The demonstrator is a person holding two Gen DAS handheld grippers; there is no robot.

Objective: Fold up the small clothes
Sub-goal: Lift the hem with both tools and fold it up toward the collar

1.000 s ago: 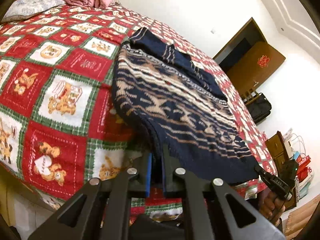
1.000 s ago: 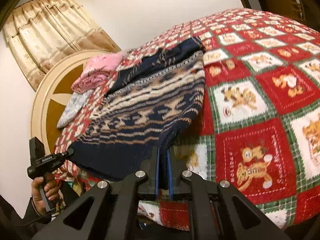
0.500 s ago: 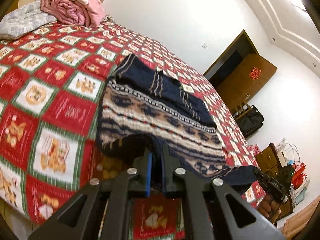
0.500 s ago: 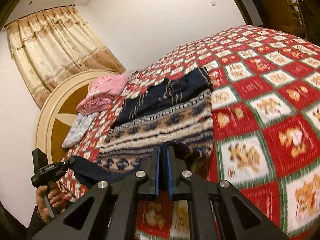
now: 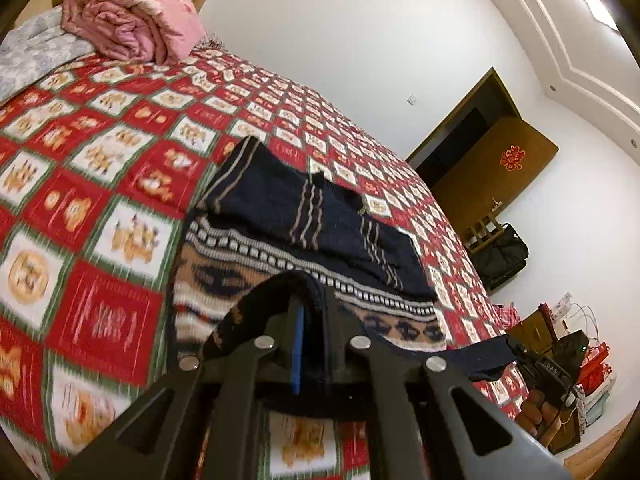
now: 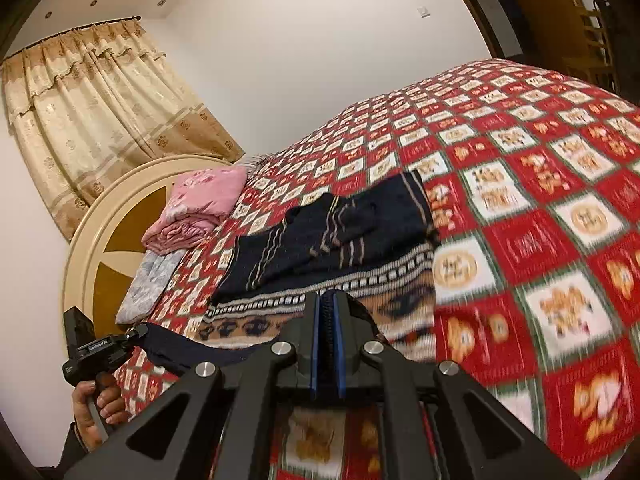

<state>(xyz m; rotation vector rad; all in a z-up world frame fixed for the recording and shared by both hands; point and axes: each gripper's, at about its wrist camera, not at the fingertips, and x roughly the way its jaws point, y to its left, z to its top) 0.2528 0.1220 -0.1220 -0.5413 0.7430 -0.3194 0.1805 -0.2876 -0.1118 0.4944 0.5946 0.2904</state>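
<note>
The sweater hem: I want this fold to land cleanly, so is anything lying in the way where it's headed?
Nothing visible. Both the left gripper and the right gripper are clamped on the sweater hem, and ahead lie only its own folded sleeves. The pink blanket sits apart by the headboard.

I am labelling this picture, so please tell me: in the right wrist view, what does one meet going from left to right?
Left claw held in a hand → round cream and brown wooden headboard → folded pink quilt → dark navy patterned knitted sweater → red, white and green checked bedspread.
</note>
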